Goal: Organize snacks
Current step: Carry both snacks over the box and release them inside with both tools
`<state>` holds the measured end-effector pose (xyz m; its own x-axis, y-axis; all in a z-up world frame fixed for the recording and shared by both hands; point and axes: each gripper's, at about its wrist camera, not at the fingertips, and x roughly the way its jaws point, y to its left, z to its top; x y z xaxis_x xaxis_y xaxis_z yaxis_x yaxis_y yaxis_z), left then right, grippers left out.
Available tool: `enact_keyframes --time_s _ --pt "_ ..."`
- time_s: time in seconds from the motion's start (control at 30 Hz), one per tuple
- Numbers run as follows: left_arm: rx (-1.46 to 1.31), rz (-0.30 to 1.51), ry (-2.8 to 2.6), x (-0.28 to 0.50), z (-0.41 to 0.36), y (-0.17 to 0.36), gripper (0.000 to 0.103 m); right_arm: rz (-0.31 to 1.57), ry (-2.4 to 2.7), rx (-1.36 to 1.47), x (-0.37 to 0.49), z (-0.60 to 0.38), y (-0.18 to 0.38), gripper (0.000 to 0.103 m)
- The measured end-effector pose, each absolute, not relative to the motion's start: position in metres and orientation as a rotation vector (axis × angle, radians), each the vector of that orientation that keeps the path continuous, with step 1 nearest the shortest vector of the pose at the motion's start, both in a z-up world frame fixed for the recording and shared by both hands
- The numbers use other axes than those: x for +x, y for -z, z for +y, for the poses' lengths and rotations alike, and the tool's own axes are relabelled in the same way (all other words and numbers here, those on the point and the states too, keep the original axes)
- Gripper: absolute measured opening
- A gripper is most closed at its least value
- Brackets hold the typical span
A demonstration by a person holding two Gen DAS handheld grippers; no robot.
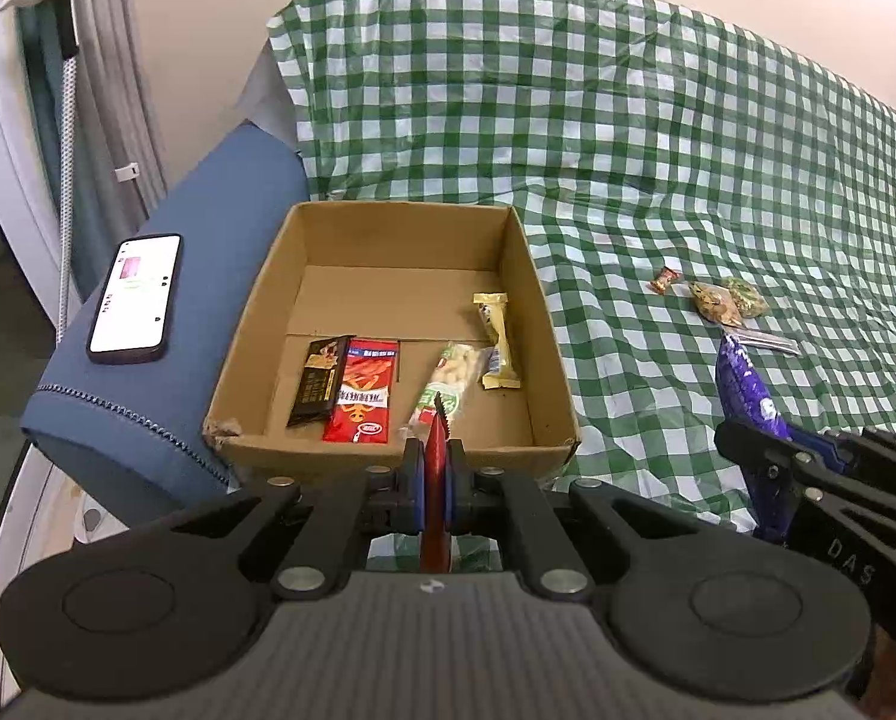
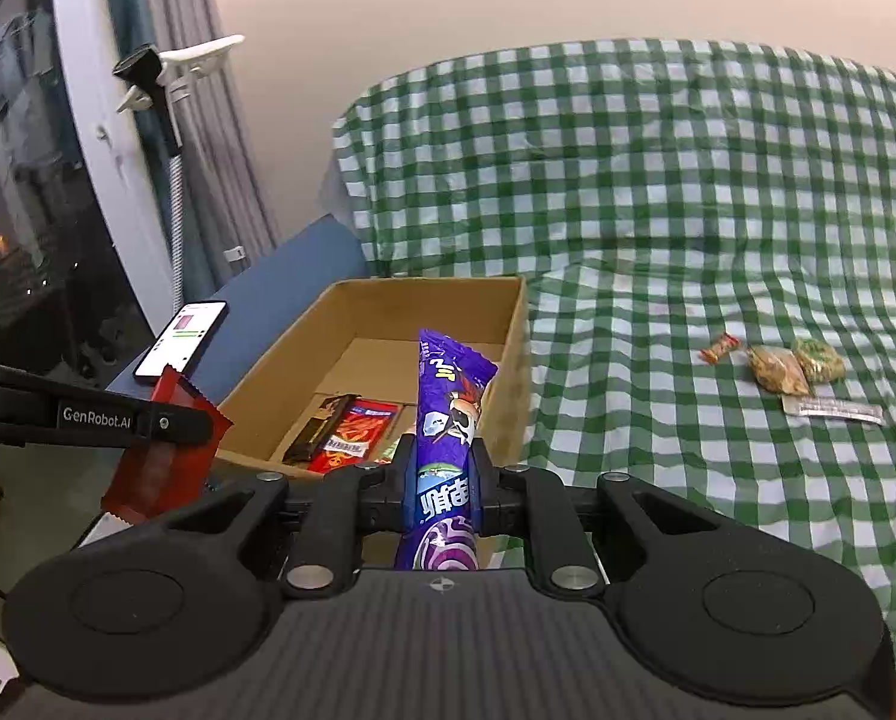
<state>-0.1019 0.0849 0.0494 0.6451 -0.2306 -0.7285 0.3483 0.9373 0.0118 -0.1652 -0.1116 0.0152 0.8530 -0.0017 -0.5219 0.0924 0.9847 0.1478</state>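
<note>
An open cardboard box (image 1: 387, 222) (image 2: 267, 378) stands on a green checked cloth. In it lie a black bar (image 1: 318, 379), a red packet (image 1: 363, 399), a green-white packet (image 1: 448, 384) and a pale yellow bar (image 1: 497, 339). My left gripper (image 1: 435, 468) is shut on a red wrapper (image 1: 435, 480), held edge-on just before the box's near wall; the wrapper also shows in the right wrist view (image 2: 165, 450). My right gripper (image 2: 441, 474) is shut on a purple snack packet (image 2: 451, 420), also visible in the left wrist view (image 1: 745, 384), to the right of the box.
On the cloth (image 1: 658, 150) to the right lie a small orange candy (image 1: 664, 280), two nut packets (image 1: 715, 303) (image 1: 745, 296) and a silver wrapper (image 1: 760, 341). A phone (image 1: 135, 297) rests on the blue sofa arm (image 1: 165, 396) left of the box. Curtains hang at far left.
</note>
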Motion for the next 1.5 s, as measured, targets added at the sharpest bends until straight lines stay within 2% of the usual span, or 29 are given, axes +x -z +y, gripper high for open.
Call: enact_keyframes --time_s 0.8,1.5 --pt "0.135 0.843 0.321 -0.059 0.084 -0.036 0.006 0.611 0.041 0.097 -0.132 -0.105 -0.006 0.017" --pt "0.129 0.814 0.286 0.066 0.081 -0.013 0.006 0.68 -0.002 0.074 0.003 -0.1 0.023 0.017"
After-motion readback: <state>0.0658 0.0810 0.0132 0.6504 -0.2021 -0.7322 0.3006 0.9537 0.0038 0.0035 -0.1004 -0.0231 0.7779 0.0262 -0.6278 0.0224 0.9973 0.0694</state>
